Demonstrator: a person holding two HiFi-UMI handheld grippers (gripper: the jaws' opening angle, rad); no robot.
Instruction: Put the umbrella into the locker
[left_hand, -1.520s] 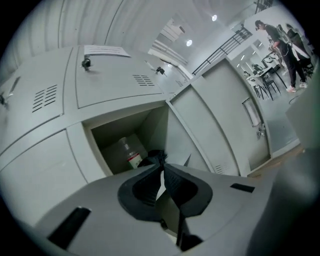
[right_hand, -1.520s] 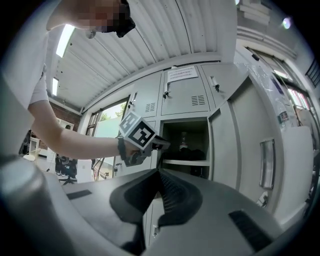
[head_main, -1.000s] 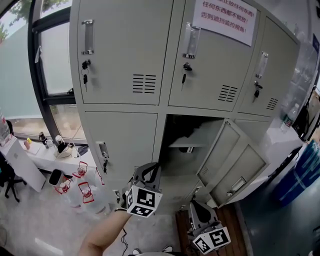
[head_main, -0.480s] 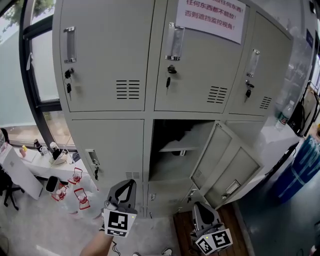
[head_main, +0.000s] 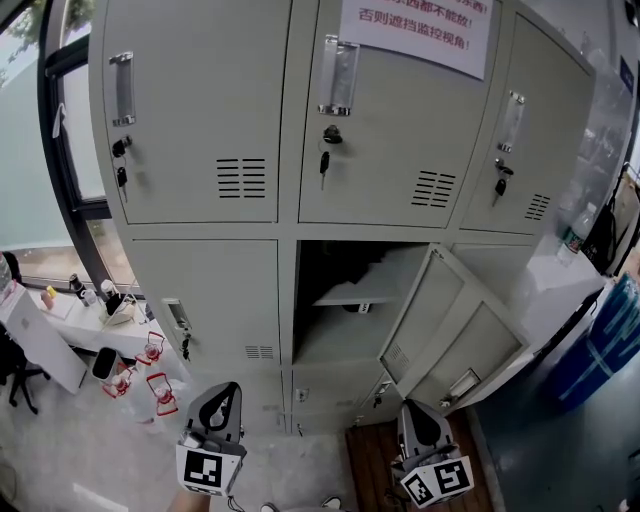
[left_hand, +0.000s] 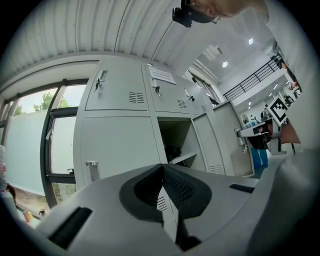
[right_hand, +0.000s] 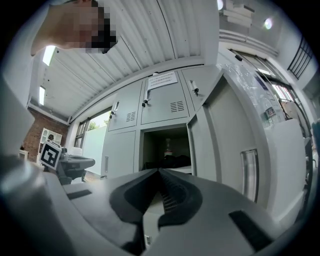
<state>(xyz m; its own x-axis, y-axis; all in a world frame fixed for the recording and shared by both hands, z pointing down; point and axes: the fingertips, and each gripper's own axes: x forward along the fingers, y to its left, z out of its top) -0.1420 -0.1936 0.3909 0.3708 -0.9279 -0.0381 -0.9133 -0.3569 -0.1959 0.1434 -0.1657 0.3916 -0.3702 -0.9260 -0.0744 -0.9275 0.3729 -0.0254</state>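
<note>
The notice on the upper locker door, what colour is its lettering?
Red lettering on a white notice. It shows best in the head view.

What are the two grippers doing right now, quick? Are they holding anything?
Left gripper: closed, holding nothing.
Right gripper: closed, holding nothing.

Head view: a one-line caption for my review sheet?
Left gripper and right gripper, both shut and empty, face a grey locker bank with one middle door open.
</note>
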